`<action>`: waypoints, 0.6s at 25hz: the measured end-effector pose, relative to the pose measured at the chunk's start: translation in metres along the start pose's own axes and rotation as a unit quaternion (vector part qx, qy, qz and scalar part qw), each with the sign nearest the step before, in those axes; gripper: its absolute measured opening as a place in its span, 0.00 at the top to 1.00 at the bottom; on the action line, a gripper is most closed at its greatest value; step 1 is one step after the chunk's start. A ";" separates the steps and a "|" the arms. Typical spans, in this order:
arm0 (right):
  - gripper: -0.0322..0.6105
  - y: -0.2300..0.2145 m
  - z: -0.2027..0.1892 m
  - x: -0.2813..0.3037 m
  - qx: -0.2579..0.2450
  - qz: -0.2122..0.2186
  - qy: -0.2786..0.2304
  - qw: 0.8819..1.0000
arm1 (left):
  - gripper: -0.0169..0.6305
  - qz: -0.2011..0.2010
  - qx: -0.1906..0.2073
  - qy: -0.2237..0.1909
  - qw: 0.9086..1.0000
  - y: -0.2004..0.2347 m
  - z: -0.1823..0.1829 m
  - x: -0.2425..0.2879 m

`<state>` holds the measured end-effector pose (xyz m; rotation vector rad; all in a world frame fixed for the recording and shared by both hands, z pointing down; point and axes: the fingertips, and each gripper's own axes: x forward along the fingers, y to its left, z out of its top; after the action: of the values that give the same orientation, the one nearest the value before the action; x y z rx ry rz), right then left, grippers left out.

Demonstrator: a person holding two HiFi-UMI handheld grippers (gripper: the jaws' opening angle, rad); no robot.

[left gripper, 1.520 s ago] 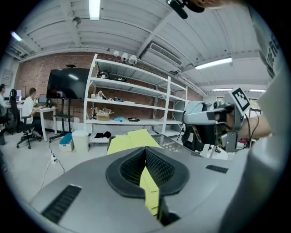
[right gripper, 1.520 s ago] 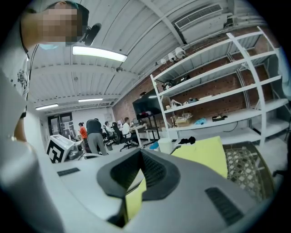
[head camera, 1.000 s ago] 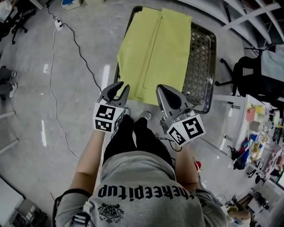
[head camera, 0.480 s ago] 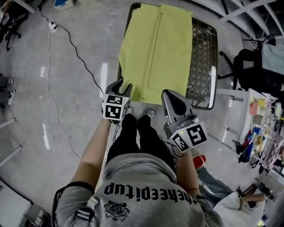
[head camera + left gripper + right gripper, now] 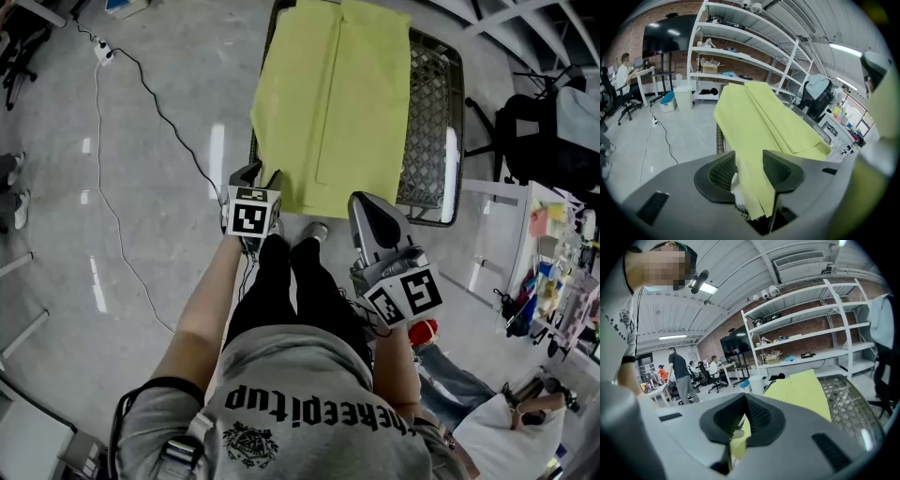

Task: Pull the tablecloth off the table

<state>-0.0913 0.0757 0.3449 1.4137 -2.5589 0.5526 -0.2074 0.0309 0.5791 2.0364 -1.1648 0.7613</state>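
Tablecloth drapes the mesh table, its near corner hanging between the freshly opened jaws of the left gripper (right gripper clamped shut, empty), so a shallow bite may slip.

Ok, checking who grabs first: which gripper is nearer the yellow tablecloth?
Left. The left gripper has the tablecloth's hanging near corner between its open jaws, which have just been opening. The right gripper, shut, hovers above the near edge.
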 end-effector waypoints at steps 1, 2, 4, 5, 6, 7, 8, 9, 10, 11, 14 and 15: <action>0.94 -0.001 0.000 0.000 0.001 -0.002 0.001 1.000 | 0.68 0.003 -0.004 0.005 1.000 0.002 -0.002 0.002; 0.93 -0.003 -0.001 -0.001 0.002 -0.004 0.001 1.000 | 0.68 0.006 -0.008 0.010 1.000 0.003 -0.004 0.005; 0.94 -0.006 -0.001 -0.001 0.005 -0.008 0.002 1.000 | 0.68 0.008 -0.013 0.023 1.000 0.005 -0.009 0.011; 0.93 -0.007 -0.001 -0.001 0.006 -0.010 0.002 1.000 | 0.68 0.008 -0.012 0.027 1.000 0.004 -0.011 0.014; 0.93 -0.008 -0.001 -0.001 0.006 -0.011 0.003 1.000 | 0.68 0.010 -0.008 0.028 1.000 0.004 -0.012 0.016; 0.93 -0.008 -0.001 -0.001 0.006 -0.012 0.004 1.000 | 0.68 0.012 -0.004 0.027 1.000 0.004 -0.013 0.018; 0.94 -0.009 -0.002 -0.001 0.006 -0.013 0.004 1.000 | 0.68 0.015 -0.002 0.026 1.000 0.004 -0.013 0.018; 0.93 -0.009 -0.002 -0.001 0.007 -0.014 0.004 1.000 | 0.68 0.017 -0.002 0.025 1.000 0.004 -0.012 0.018; 0.93 -0.009 -0.002 -0.001 0.007 -0.014 0.004 1.000 | 0.68 0.018 -0.004 0.025 1.000 0.004 -0.012 0.018; 0.93 -0.009 -0.003 -0.001 0.007 -0.014 0.003 1.000 | 0.68 0.018 -0.005 0.026 0.999 0.005 -0.013 0.018; 0.94 -0.009 -0.005 0.001 0.008 -0.015 0.004 1.000 | 0.68 0.016 0.006 0.033 0.999 0.002 -0.014 0.019; 0.94 -0.008 -0.005 0.002 0.007 -0.015 0.004 1.000 | 0.68 0.016 0.014 0.036 0.999 -0.001 -0.015 0.019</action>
<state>-0.0855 0.0720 0.3520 1.4485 -2.5288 0.5719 -0.2009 0.0328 0.6025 2.0017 -1.1540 0.8636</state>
